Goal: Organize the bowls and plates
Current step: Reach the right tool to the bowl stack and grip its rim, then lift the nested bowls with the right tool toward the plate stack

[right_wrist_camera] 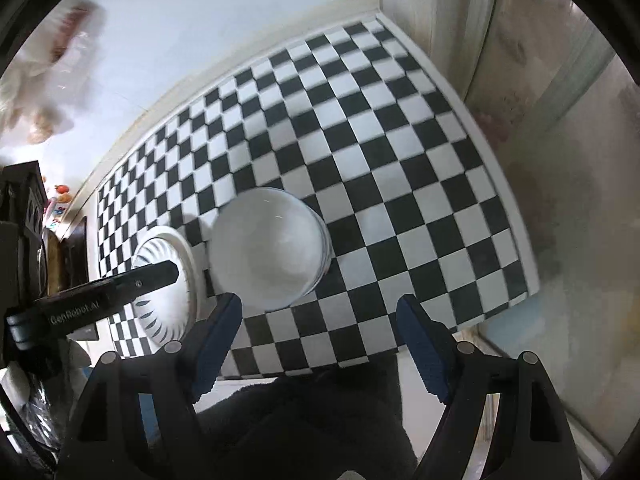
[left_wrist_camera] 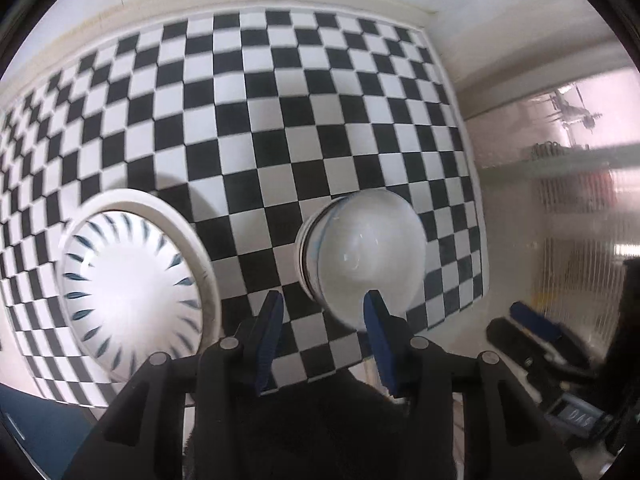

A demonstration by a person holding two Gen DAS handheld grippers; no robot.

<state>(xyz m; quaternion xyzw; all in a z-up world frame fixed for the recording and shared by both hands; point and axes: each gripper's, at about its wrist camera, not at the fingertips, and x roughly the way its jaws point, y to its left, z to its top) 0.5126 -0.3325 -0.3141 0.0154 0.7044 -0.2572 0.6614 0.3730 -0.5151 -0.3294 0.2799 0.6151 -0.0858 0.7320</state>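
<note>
- The left gripper (left_wrist_camera: 324, 312) points steeply down at a black-and-white checkered mat (left_wrist_camera: 280, 120), its blue-padded jaws set a narrow way apart with nothing between them.
- In the left wrist view its right finger (left_wrist_camera: 378, 332) overlaps the near rim of the white bowl stack (left_wrist_camera: 360, 252); whether it touches the rim cannot be told through the blur.
- The right gripper (right_wrist_camera: 320, 320) also tips sharply downward, jaws spread wide and empty, only checkered mat showing in the gap between the pads.
- Its left finger (right_wrist_camera: 220, 332) sits just below the near edge of the bowl stack (right_wrist_camera: 268, 248) in the right wrist view, apart from it.
- The bowl stack stands upright on the mat; thin nested rims show along one side, so more than one bowl is there.
- A white plate (left_wrist_camera: 136, 288) with a ring of dark blue dashes lies flat on the mat beside the bowls, near but not touching them.
- The plate (right_wrist_camera: 168, 284) shows in the right wrist view too, partly crossed by the black body of the left gripper reaching in from the left edge.
- The mat's near edge ends just ahead of both grippers, a pale surface (right_wrist_camera: 560, 360) beyond its border.
</note>
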